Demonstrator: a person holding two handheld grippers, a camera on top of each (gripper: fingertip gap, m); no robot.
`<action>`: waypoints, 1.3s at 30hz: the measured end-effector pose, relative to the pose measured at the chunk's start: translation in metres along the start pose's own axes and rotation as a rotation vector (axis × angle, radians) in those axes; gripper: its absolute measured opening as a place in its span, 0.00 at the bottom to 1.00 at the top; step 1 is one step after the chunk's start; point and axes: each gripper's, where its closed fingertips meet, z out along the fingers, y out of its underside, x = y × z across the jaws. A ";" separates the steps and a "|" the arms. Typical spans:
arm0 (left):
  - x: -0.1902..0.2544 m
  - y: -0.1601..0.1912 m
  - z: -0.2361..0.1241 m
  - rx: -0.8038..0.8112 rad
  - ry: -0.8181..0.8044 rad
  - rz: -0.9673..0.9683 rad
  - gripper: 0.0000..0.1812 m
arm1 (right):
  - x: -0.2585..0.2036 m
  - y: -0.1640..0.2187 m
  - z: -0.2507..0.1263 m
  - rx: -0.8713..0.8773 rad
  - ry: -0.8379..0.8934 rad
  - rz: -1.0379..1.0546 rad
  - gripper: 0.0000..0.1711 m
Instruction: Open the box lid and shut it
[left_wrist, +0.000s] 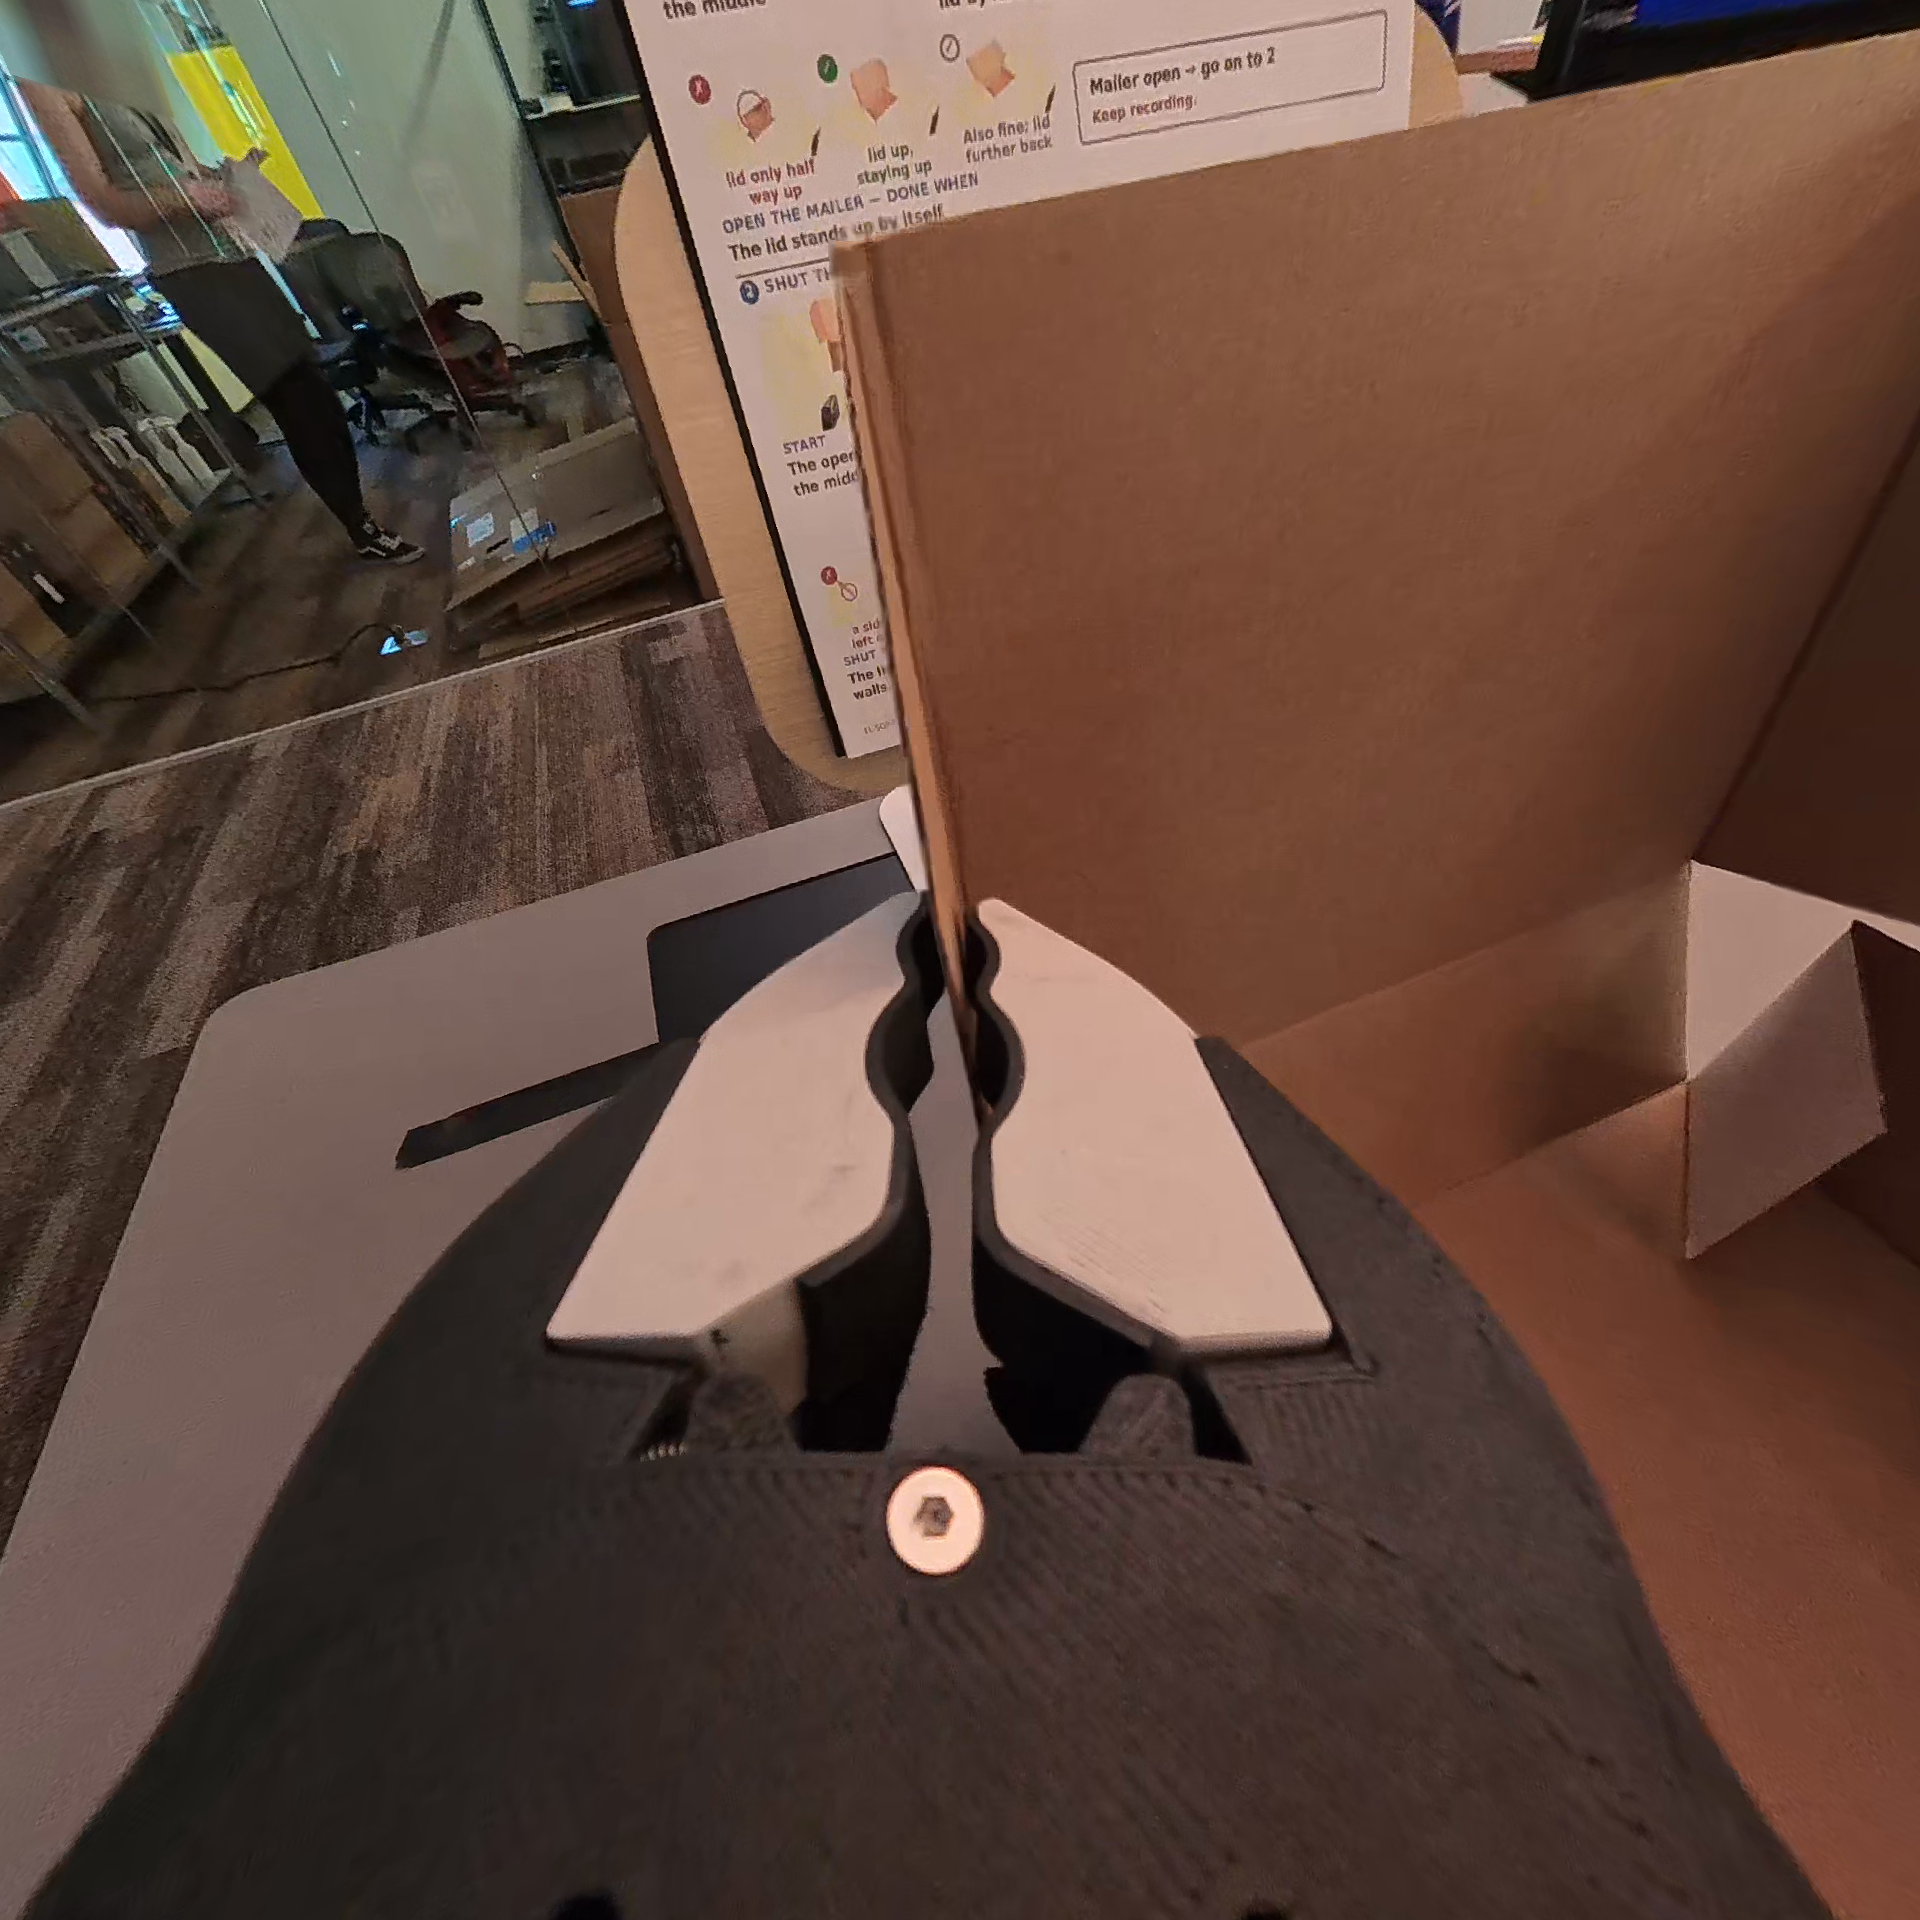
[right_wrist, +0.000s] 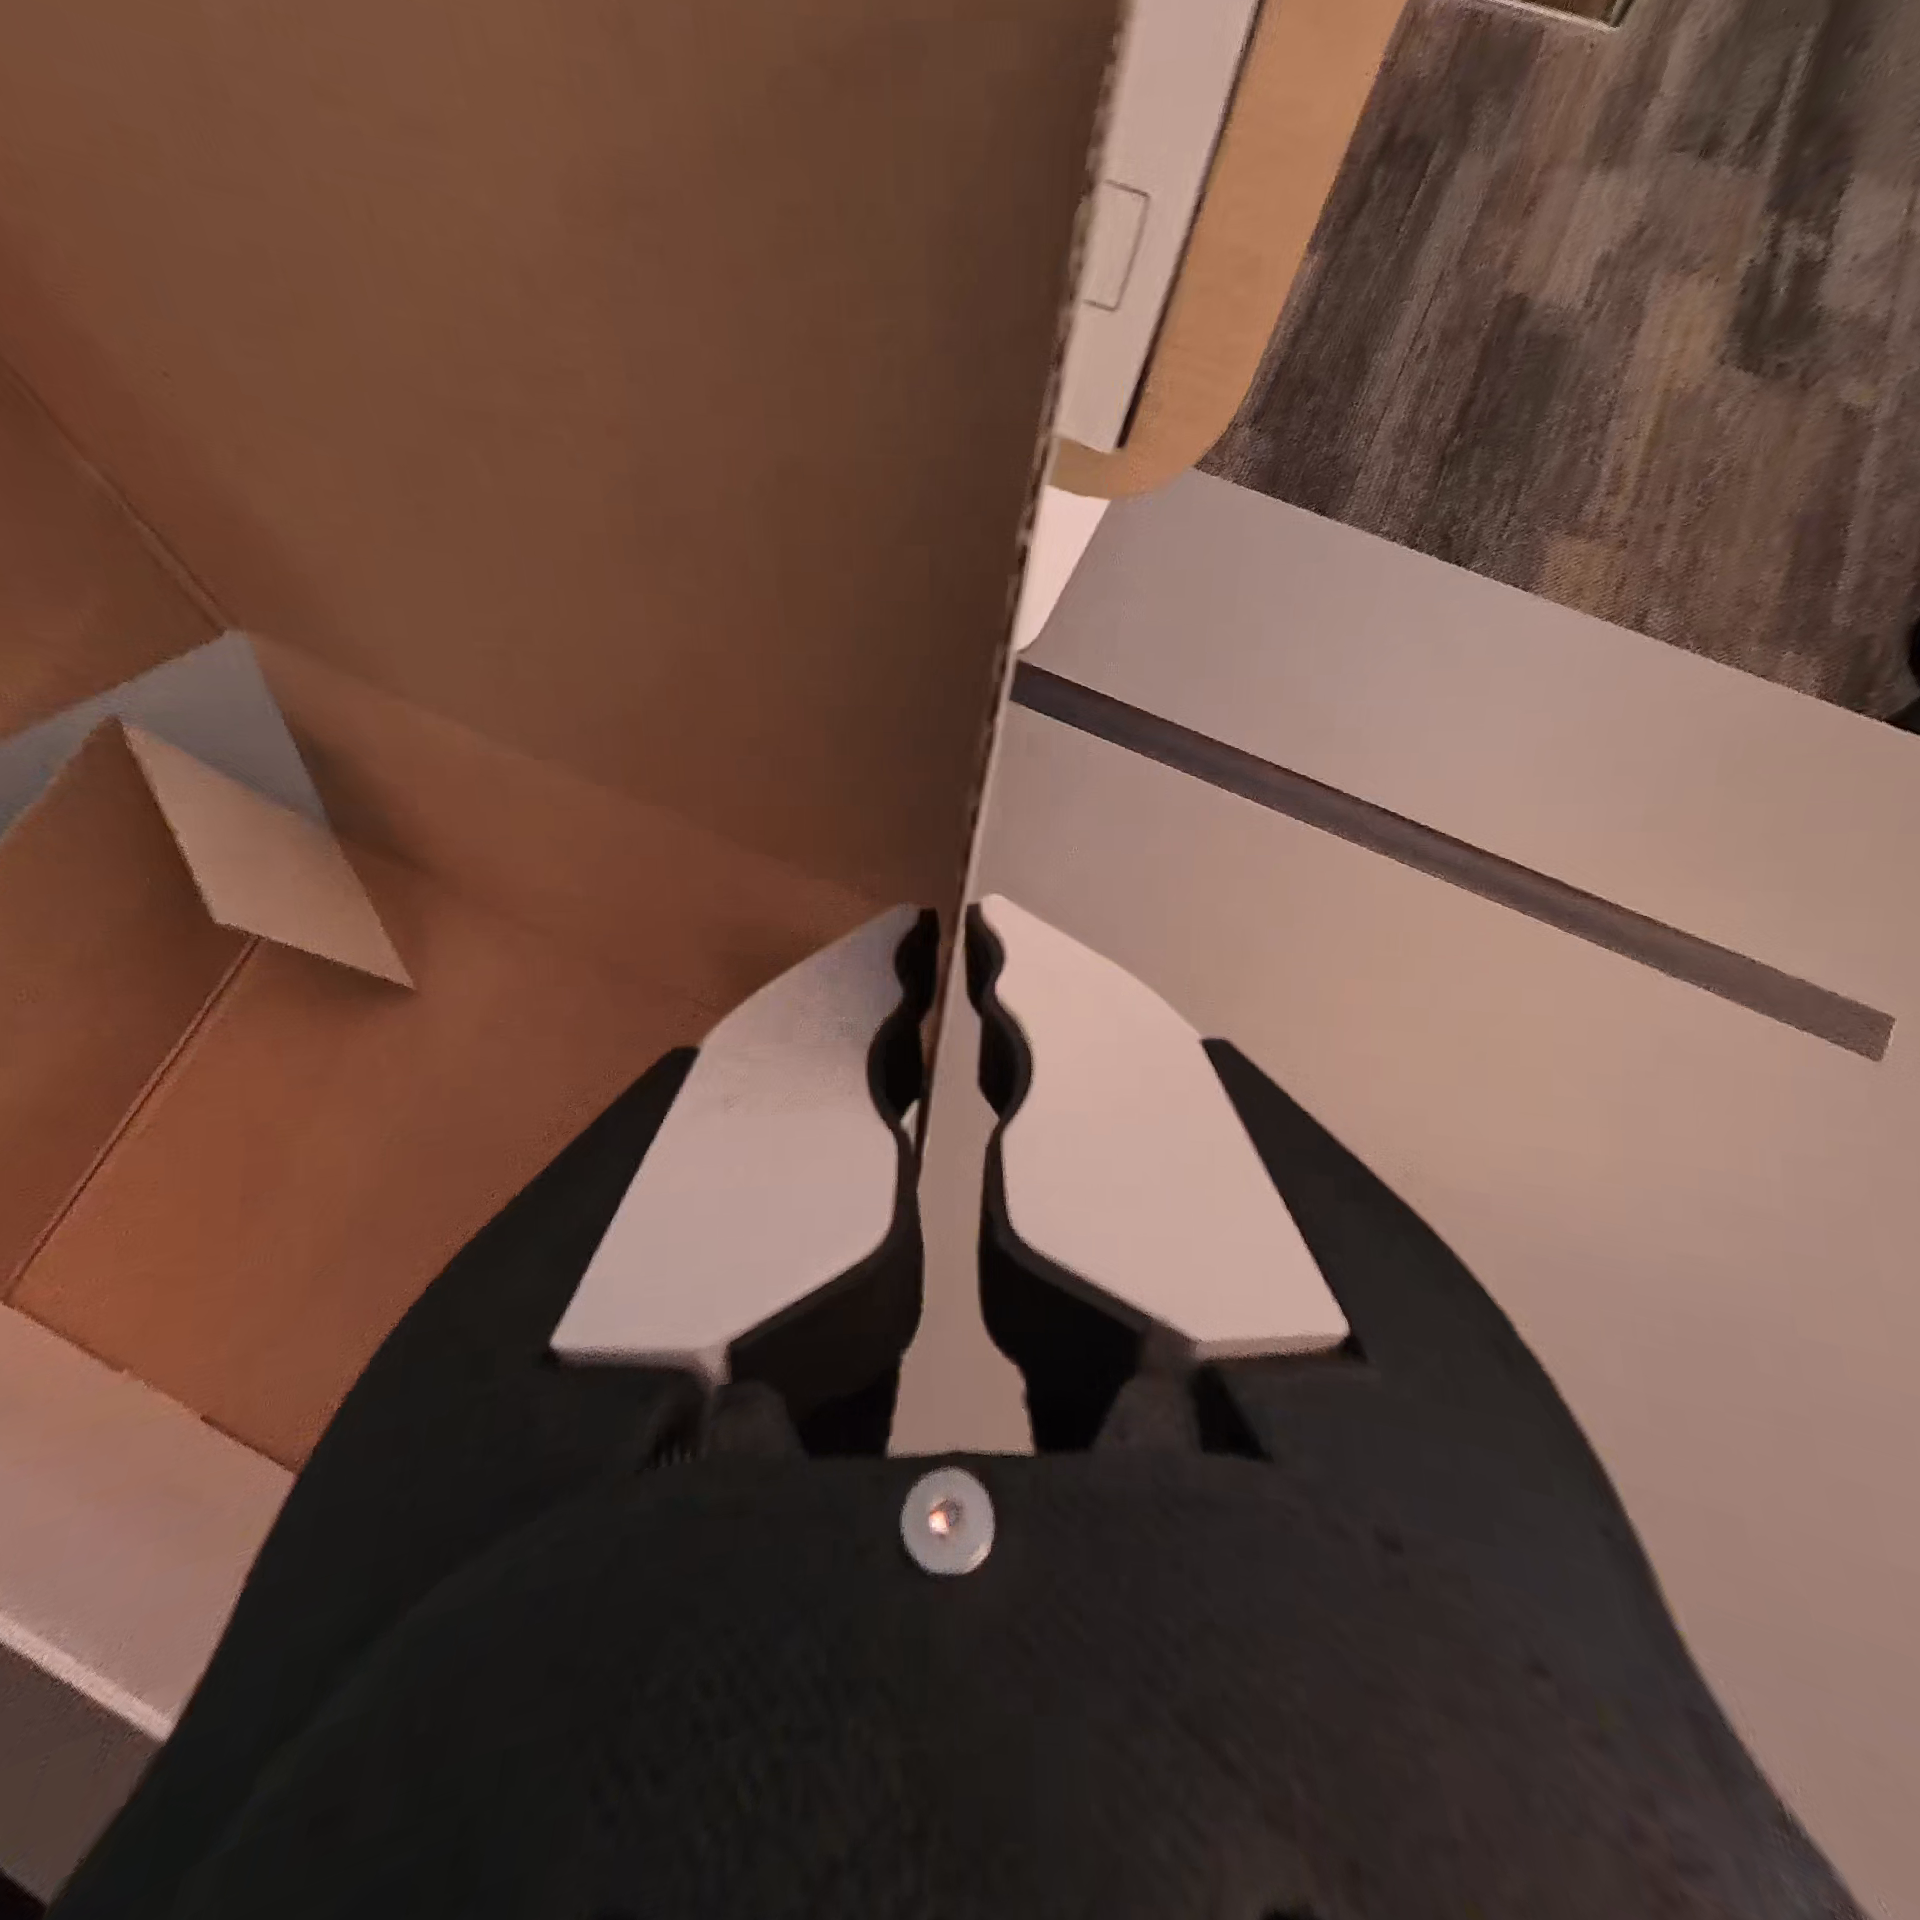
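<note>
The brown cardboard box (left_wrist: 1714, 1455) lies open on the grey table (left_wrist: 208, 1247). An upright side flap (left_wrist: 1299, 623) of the raised lid rises on the right of the left wrist view. My left gripper (left_wrist: 951, 935) is shut on its near edge. In the right wrist view my right gripper (right_wrist: 948, 925) is shut on the edge of the opposite upright flap (right_wrist: 623, 416), which rises on the left above the box floor (right_wrist: 312, 1143). A small white-faced corner flap (left_wrist: 1766, 1091) is folded inside the box and also shows in the right wrist view (right_wrist: 281, 862).
An instruction poster (left_wrist: 831, 312) stands behind the box at the table's far edge. A dark mat (left_wrist: 769, 956) lies on the table, and a dark strip (right_wrist: 1455, 862) crosses the table (right_wrist: 1455, 1247). A person (left_wrist: 239, 312) stands beyond a glass wall. Patterned carpet surrounds the table.
</note>
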 end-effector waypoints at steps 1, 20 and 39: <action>0.000 0.000 0.000 -0.002 -0.005 0.003 0.01 | 0.002 0.000 -0.001 0.000 0.012 0.023 0.02; 0.030 0.011 -0.048 0.104 -0.094 0.039 0.04 | -0.062 0.036 -0.050 -0.045 -0.014 0.169 0.12; 0.113 0.001 -0.033 0.211 0.063 0.024 0.08 | 0.022 0.062 -0.074 0.072 0.218 0.134 0.03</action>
